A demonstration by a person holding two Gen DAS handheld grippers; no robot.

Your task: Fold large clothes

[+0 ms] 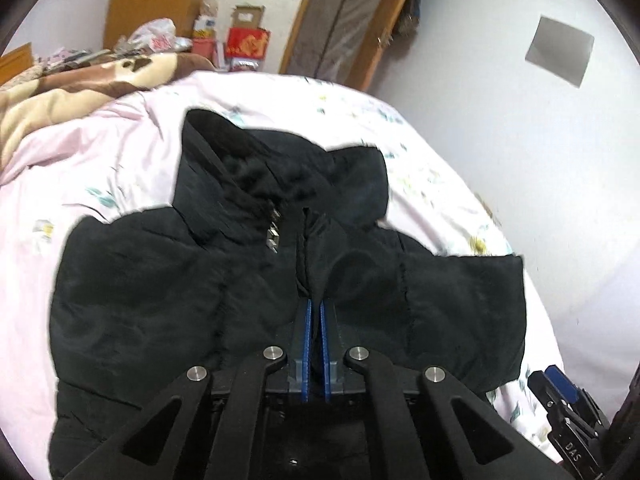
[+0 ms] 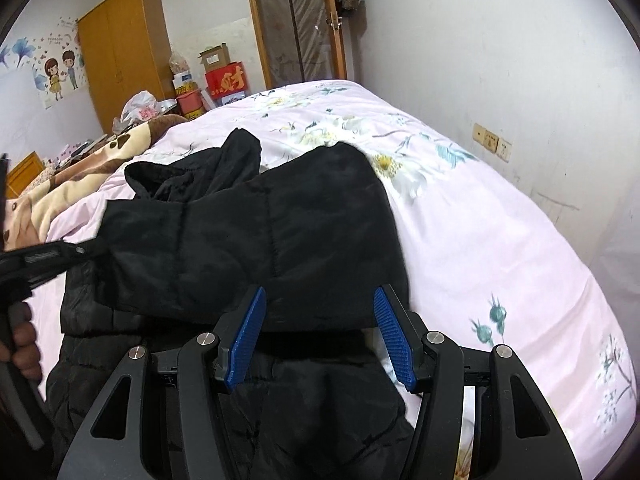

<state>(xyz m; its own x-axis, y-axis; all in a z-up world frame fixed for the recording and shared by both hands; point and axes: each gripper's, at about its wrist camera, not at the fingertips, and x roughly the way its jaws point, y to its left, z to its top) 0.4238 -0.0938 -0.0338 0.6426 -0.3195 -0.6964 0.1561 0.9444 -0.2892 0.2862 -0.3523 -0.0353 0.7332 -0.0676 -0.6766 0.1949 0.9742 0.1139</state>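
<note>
A black padded jacket point(image 1: 160, 300) lies spread on the pink flowered bed point(image 1: 100, 152), collar and zipper point(image 1: 273, 236) pointing away from me. My left gripper point(image 1: 316, 304) is shut, and its blue pads pinch a ridge of jacket fabric near the front opening. In the right wrist view the jacket point(image 2: 240, 240) has a folded-over part lying across it. My right gripper point(image 2: 320, 292) stands open over that fold's near edge, its pads either side of the cloth and not pressing it. The left gripper point(image 2: 76, 250) also shows at the left edge, its tip at the jacket's edge.
A brown and cream blanket point(image 1: 60, 88) is bunched at the bed's far left. Beyond it stand a wooden wardrobe point(image 2: 120, 52), red boxes point(image 2: 226, 80) and a door point(image 2: 296, 20). A white wall point(image 2: 520, 80) runs along the bed's right side. A person's hand point(image 2: 20, 340) holds the left gripper's handle.
</note>
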